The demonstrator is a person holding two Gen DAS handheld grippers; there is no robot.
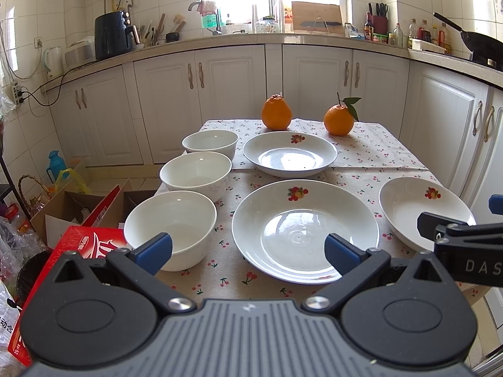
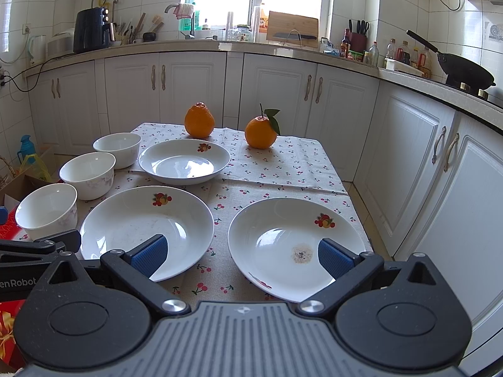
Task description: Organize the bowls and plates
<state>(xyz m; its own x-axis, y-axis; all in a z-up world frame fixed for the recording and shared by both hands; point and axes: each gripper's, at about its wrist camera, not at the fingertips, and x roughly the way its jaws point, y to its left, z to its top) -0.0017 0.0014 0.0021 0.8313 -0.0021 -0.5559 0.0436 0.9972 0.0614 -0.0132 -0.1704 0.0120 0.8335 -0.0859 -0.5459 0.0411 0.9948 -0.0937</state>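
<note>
White plates (image 2: 147, 229) and bowls (image 1: 171, 224) lie unstacked on the cherry-print cloth (image 2: 283, 169). Left gripper (image 1: 248, 249) and right gripper (image 2: 242, 257) hover with jaws spread, holding nothing. Risk: glazed rims slipping from the pads, or the overhanging plate (image 2: 292, 245) tipping

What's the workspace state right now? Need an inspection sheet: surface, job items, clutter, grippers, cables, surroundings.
Surface: table under a cherry-print cloth.
Job's things: three white bowls in a row on the left, near bowl, middle bowl, far bowl; three fruit-print plates, far plate, centre plate, right plate with a brownish spot; none stacked.
Clutter: two oranges at the far edge.
Grippers: left gripper open, empty; right gripper open, empty.
Cables: black cord from the counter to a wall strip.
Surroundings: white cabinets; boxes on the floor, left.
</note>
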